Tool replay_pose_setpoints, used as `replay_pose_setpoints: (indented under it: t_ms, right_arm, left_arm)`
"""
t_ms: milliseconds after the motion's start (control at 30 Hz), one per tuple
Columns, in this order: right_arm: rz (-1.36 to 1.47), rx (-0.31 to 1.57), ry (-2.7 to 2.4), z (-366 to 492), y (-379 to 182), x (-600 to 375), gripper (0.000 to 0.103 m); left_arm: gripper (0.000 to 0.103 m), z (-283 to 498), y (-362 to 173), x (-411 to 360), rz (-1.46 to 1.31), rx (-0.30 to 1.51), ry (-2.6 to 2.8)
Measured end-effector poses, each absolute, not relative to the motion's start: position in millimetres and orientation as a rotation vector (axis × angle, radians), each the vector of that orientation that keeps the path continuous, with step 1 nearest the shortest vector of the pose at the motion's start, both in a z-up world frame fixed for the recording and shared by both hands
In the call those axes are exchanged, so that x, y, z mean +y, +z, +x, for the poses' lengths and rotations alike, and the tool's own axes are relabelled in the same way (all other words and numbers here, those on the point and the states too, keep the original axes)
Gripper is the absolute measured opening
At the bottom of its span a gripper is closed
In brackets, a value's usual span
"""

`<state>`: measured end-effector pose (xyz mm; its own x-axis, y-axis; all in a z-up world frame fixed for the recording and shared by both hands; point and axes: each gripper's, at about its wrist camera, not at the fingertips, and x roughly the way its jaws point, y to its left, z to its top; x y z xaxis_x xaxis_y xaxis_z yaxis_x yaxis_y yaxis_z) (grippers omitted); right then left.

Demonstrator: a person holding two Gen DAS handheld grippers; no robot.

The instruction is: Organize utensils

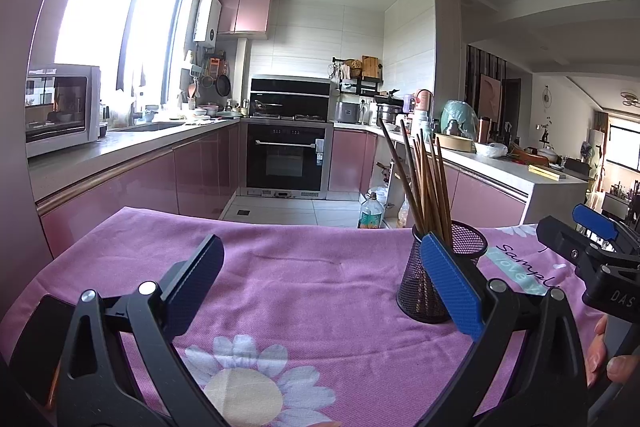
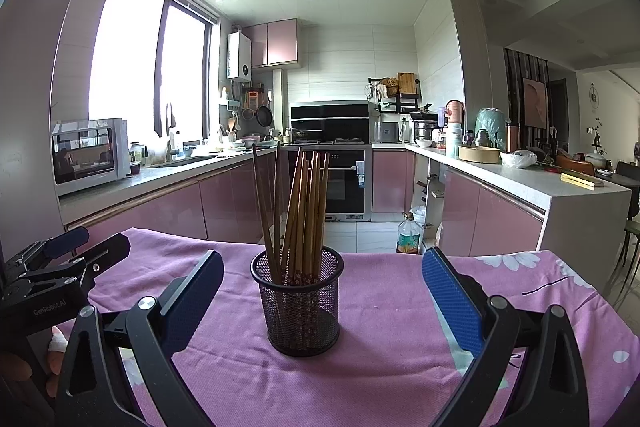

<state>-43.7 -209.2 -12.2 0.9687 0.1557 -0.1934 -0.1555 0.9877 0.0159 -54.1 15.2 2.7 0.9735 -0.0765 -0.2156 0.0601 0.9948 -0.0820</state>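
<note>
A black mesh cup (image 2: 298, 303) stands upright on the pink flowered cloth (image 2: 392, 355), holding several brown chopsticks (image 2: 300, 211) that lean at slightly different angles. My right gripper (image 2: 322, 259) is open and empty, its jaws wide on either side of the cup, a little behind it. My left gripper (image 1: 320, 247) is open and empty over the cloth, left of the cup (image 1: 436, 267); its right finger (image 1: 452, 283) overlaps the cup in view. The chopsticks (image 1: 424, 179) show there too. The right gripper also appears at the left wrist view's right edge (image 1: 576, 239).
The cloth-covered table ends at its far edge (image 1: 280, 223), with the kitchen floor beyond. A plastic bottle (image 2: 409, 233) stands on the floor. Pink counters, a microwave (image 1: 60, 107) and an oven (image 1: 286, 155) lie further off. The left gripper shows at the right wrist view's left edge (image 2: 72, 255).
</note>
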Motion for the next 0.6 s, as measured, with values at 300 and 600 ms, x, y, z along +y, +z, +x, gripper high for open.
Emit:
replay_pose_setpoints:
  t_ms: [300,600]
  right_arm:
    - [0.008,0.205,0.162,-44,-14,-210,0.096]
    - [0.036,0.336,0.148,-27,-28,-240,0.096]
  left_arm:
    - [0.097,-57,2,14,-0.064,0.212,-0.085]
    - [0.097,-31,-13,28,-0.086,0.372,-0.048]
